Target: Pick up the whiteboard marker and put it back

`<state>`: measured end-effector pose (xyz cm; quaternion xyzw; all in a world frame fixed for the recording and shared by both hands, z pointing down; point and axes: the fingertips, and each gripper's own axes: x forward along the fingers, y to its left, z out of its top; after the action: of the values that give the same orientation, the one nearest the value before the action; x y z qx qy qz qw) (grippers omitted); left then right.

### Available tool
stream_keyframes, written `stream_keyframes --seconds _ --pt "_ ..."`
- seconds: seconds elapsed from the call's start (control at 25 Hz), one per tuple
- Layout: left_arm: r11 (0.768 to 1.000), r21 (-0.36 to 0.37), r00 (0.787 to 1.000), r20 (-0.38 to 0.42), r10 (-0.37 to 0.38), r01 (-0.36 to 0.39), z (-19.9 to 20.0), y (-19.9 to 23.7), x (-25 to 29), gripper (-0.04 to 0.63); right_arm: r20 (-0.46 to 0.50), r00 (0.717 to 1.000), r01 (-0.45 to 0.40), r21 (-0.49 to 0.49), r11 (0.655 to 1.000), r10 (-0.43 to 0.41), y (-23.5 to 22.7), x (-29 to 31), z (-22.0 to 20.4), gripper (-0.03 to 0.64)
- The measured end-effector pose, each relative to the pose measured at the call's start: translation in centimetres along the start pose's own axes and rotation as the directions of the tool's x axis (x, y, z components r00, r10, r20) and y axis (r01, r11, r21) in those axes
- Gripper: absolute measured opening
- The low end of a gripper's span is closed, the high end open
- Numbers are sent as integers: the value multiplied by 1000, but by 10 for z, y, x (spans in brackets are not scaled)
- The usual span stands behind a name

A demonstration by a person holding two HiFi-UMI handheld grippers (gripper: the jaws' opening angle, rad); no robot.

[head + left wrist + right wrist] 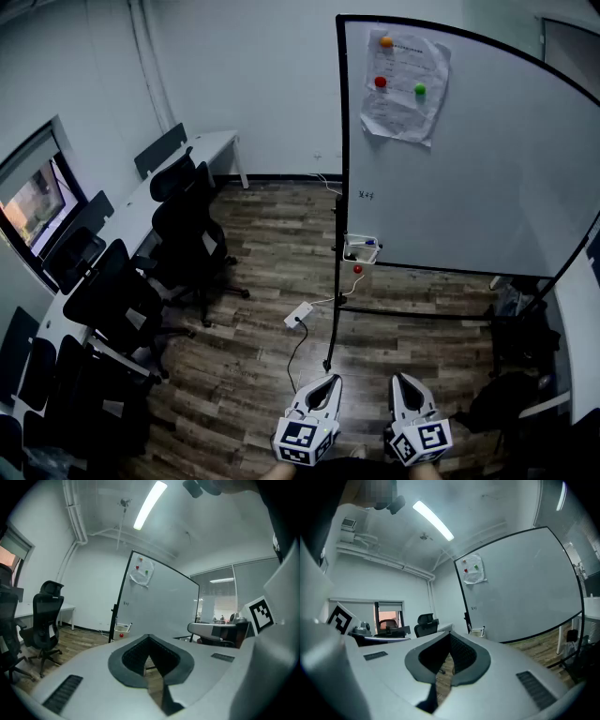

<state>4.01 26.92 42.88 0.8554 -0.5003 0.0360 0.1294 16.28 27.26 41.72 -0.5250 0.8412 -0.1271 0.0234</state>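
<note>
A large white whiteboard in a black frame stands on the wood-plank floor and fills the right side of the room. A white paper sheet hangs at its upper left corner. At the lower left corner a small white tray sits on the frame, with the blue-capped whiteboard marker in it and a small red ball just beneath. A white power strip lies on the floor before the frame. A long white desk runs along the left wall, with black office chairs in a row beside it. Nearest, the left gripper and the right gripper sit side by side, well apart from the board.
</note>
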Motion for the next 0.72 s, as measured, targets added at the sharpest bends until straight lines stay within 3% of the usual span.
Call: stream_keyframes --seconds 0.72 --pt "1000 -5 1000 3 -8 8 0 18 -17 7 12 1000 15 13 1000 -15 22 3 -6 12"
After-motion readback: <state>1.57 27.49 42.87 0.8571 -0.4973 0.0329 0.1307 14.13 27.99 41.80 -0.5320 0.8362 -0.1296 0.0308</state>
